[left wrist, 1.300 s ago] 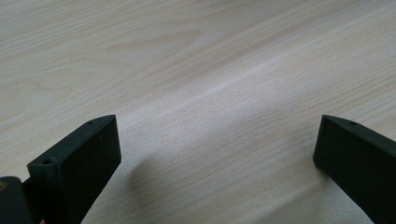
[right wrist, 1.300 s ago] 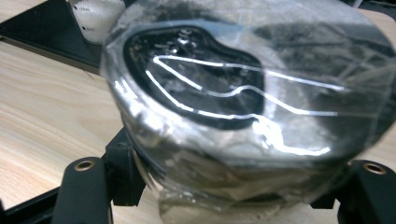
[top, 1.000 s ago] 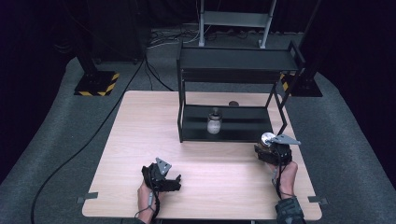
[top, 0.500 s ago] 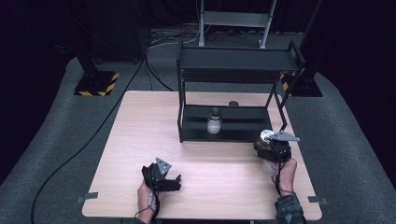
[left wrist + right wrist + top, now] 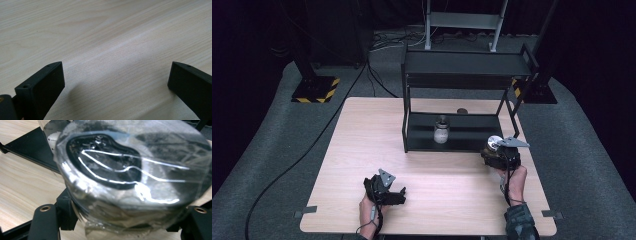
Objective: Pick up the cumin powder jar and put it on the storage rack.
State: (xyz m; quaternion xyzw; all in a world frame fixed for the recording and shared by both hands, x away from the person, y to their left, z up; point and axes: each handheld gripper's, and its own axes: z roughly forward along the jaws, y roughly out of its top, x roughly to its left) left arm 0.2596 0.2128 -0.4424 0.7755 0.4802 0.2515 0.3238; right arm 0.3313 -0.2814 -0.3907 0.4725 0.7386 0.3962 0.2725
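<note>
Table (image 5: 337,165) of pale wood lies under your left gripper (image 5: 398,196), its jaws wide and empty over bare grain. Further right, a small jar (image 5: 441,130) stands upright on the low shelf of the black rack (image 5: 464,65). Your right gripper (image 5: 493,148) is clamped on a second jar (image 5: 130,175), lid facing the camera, just off the rack's front right corner, so this hand is nearer; the shelf lies ahead and to its left. Dark carpet and cables surround the table

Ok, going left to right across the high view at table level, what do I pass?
Left gripper, open over the pale wooden table → small glass jar on the black metal shelf rack's bottom tier → right gripper, shut on a shiny-lidded jar.
</note>
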